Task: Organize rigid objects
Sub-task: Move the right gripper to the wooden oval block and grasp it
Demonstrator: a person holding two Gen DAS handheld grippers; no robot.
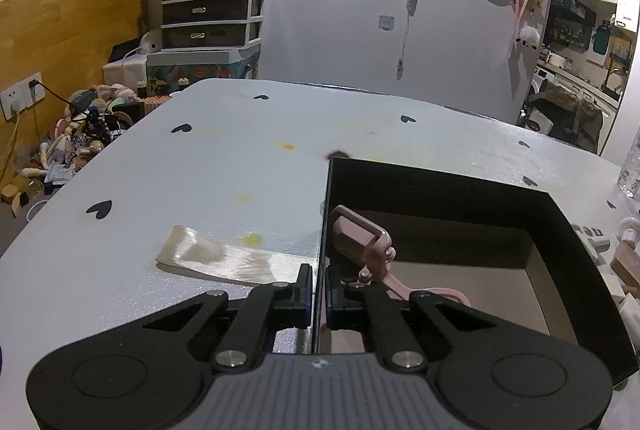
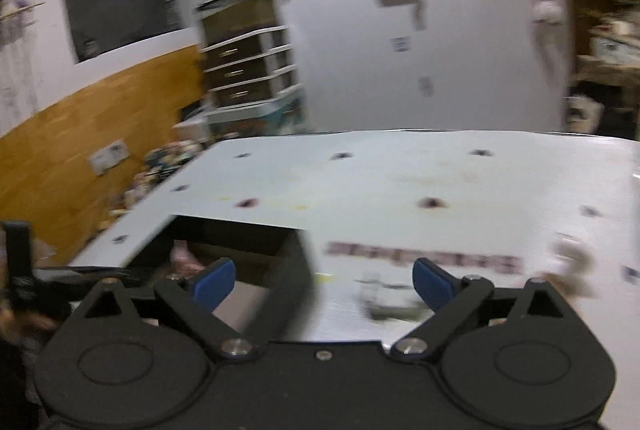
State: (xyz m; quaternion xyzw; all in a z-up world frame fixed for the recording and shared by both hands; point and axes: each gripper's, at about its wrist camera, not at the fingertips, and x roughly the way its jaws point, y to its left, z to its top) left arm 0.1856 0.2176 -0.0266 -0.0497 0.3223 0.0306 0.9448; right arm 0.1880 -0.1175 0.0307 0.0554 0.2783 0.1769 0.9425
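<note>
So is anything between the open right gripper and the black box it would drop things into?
Nothing visible. The right gripper is open and empty, straddling the near right wall of the black box. Only that wall sits between its fingers; the view is blurred, so small things could be missed.

— Inspector: What can't you confirm?

— Operator: My right wrist view is motion-blurred throughout. The smeared pale object on the white table (image 2: 394, 304) between my blue fingertips (image 2: 430, 282) I can't identify; the dark printed strip (image 2: 424, 261) is unreadable.

— Inspector: Left side?

— Operator: The pink plastic clip-like tool (image 1: 366, 250) runs behind my finger. The clear glass item (image 1: 632, 170) and small pale pieces (image 1: 624, 258) are cropped at right.
</note>
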